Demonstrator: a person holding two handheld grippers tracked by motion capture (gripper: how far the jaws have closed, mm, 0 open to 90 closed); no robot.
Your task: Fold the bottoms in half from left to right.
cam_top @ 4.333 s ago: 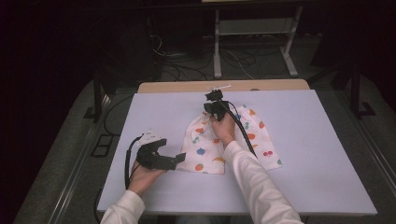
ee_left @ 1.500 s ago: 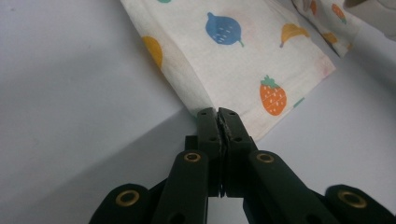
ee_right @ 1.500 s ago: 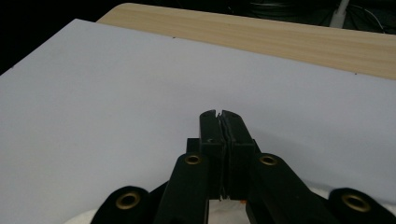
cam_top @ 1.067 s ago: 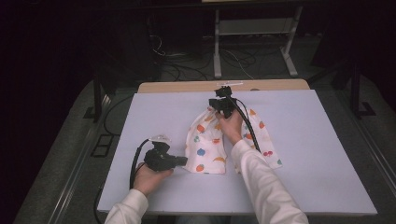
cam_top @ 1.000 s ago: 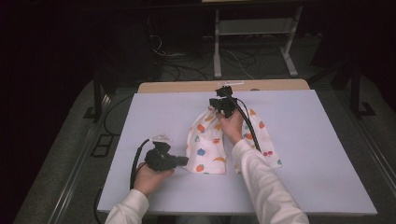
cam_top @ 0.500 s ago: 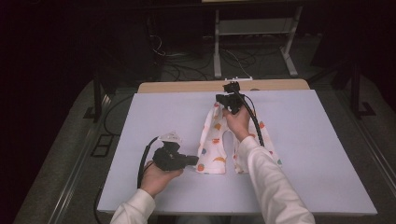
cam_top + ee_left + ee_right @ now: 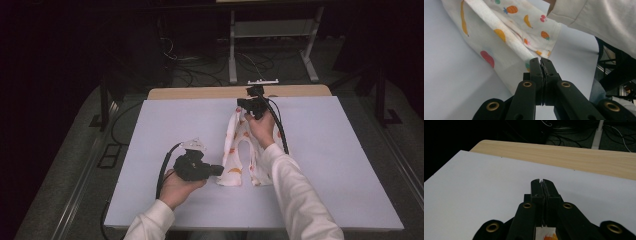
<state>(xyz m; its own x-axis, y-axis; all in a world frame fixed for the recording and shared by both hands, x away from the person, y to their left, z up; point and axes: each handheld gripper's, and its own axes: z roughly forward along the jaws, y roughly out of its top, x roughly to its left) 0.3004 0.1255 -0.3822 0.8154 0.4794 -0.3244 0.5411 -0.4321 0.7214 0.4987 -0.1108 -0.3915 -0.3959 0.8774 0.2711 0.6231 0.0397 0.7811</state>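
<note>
The left gripper (image 7: 541, 65) is clamped on the near edge of the cloth (image 7: 239, 150), and the right gripper (image 7: 540, 185) pinches its far end, with just a scrap showing under its jaws. From above, the cloth stretches long between them, running away from the person over the white board (image 7: 325, 150), its far end hidden behind the right hand (image 7: 261, 127). The left gripper view shows the fruit print and a folded ridge.

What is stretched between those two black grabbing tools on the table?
In the high view, the fruit-print cloth spans from the left gripper at its near edge to the right gripper at its far end, each with jaws shut on it.
</note>
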